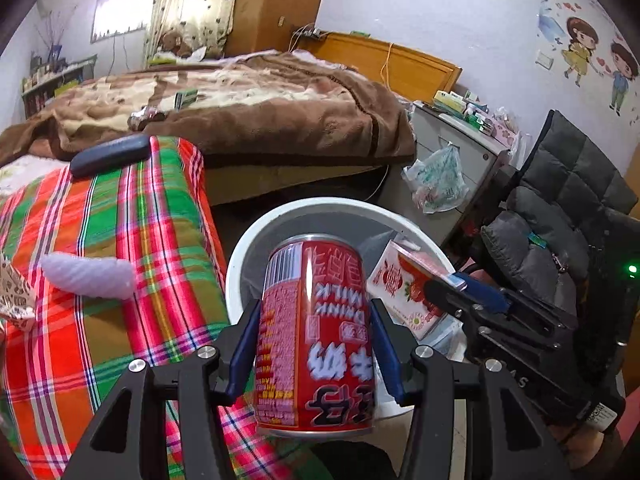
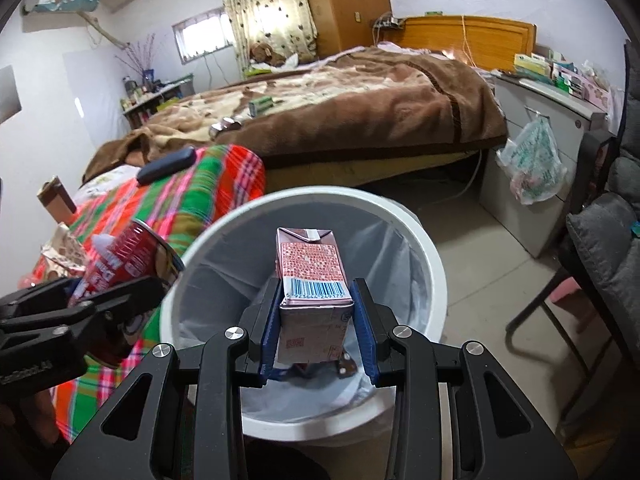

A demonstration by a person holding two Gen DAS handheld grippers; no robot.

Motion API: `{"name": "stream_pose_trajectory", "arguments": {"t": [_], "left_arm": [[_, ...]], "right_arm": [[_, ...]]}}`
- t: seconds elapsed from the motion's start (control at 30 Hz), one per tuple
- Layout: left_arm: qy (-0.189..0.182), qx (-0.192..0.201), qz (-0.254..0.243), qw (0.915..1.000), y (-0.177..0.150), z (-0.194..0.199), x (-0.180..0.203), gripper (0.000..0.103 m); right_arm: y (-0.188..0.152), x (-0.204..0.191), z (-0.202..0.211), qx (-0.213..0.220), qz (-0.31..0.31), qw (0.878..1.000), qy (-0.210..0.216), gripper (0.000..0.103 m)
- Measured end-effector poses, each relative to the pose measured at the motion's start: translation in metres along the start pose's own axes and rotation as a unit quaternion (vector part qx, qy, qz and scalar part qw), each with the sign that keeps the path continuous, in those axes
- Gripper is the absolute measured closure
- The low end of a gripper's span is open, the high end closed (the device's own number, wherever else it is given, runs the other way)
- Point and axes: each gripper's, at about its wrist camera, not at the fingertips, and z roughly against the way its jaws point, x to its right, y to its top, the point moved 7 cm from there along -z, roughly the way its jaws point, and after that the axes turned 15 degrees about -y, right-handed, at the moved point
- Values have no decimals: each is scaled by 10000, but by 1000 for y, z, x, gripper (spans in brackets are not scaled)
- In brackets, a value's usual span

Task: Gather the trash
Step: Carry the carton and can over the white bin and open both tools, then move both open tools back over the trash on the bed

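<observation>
Left wrist view: the left claw [image 1: 312, 354] is clenched on a red milk can [image 1: 316, 336], blue pads pressed against its sides. The can's long axis runs forward along the fingers, top end pointing at the white bin [image 1: 256, 240]. The bin's mouth lies just ahead and below; the can's far end overlaps the near rim, while its base hangs beside the plaid bedcover [image 1: 120, 248]. The right claw [image 1: 448, 292] enters from the right, gripping a strawberry carton [image 1: 404, 284] already over the bin.

Right wrist view: the right claw [image 2: 318, 320] grasps the carton [image 2: 312, 280] by its side walls, long axis forward, squarely above the bin's lined interior [image 2: 224, 272]. Judgement: this claw is the better placed for release. The left claw [image 2: 120, 292] with the can [image 2: 124, 256] sits at the rim's left edge, seemingly not fully over the opening. Only this view shows the bin's depth and scraps at its bottom.
</observation>
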Motion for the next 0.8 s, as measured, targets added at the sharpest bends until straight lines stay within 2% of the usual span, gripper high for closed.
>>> {"name": "stream_pose_trajectory", "arguments": {"t": [0.07, 0.13, 0.17, 0.27, 0.8], "left_arm": [[-36, 10, 33, 10000, 0, 1, 0, 49], [-32, 45, 42, 10000, 1, 3, 0, 44], [0, 64, 39, 10000, 1, 5, -1, 41], [2, 112, 76, 9999, 1, 12, -4, 40], [393, 487, 148, 9979, -13, 70, -21, 40]], "right_arm": [[-2, 2, -1, -74, -36, 10000, 22, 67], [-4, 3, -2, -145, -64, 9999, 49, 66], [-5, 5, 0, -145, -89, 9999, 22, 63], [-3, 7, 4, -88, -153, 9998, 8, 50], [0, -16, 32, 284, -97, 9993, 209, 50]]}}
